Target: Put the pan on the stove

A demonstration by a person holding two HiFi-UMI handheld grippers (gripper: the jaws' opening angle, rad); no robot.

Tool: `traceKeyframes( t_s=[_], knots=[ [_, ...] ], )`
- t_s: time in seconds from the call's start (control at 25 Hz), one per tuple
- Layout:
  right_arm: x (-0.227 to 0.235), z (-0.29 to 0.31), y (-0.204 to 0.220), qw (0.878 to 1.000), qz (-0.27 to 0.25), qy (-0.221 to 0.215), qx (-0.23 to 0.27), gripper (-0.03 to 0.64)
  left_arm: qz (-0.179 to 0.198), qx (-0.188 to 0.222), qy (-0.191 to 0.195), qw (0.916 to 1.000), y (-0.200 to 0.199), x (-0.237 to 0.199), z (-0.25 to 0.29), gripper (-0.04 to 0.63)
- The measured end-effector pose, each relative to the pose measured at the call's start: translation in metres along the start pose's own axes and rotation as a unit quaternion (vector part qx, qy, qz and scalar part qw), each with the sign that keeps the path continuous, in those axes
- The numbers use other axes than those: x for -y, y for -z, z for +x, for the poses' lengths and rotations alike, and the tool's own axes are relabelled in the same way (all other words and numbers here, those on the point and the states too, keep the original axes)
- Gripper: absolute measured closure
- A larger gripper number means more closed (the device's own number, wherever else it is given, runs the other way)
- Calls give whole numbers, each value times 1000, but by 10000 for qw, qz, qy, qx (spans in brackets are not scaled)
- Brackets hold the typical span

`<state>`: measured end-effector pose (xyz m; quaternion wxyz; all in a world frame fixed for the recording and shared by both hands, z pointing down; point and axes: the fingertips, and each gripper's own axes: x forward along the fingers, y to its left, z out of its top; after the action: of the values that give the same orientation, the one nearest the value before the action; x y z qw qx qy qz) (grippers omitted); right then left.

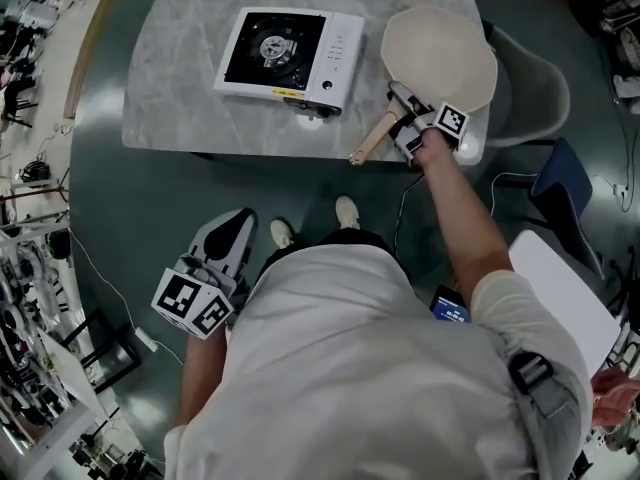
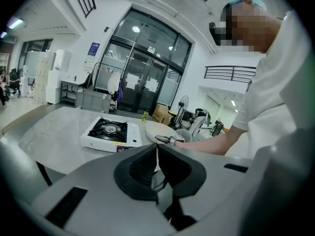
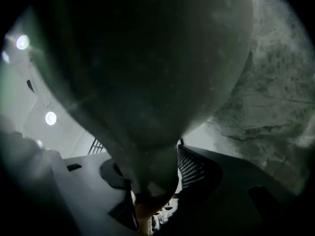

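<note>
Two risks stand out. The right gripper has its jaws fairly wide, pads set against either side of the handle of the pan, which sits at the table's right edge, right of the stove. A loose hold could let the pan roll and tip, or a nudge could push it off the edge. The left gripper hangs low near the person, its jaws together and empty.
</note>
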<state>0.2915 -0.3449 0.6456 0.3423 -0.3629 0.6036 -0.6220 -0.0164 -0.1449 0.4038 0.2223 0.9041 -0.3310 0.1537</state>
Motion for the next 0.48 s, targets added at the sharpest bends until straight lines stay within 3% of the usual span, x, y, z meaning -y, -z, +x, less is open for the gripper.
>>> traceKeyframes(
  t_s=[0.12,0.48],
  knots=[
    [-5,1,-3,9998,-49,-57,166,475,124,-124,-50,9998,2,-2,1,574],
    [-6,-4,-5,9993,-353,56,66,480,177,-176,113,9996,-1,-9,16,574]
  ],
)
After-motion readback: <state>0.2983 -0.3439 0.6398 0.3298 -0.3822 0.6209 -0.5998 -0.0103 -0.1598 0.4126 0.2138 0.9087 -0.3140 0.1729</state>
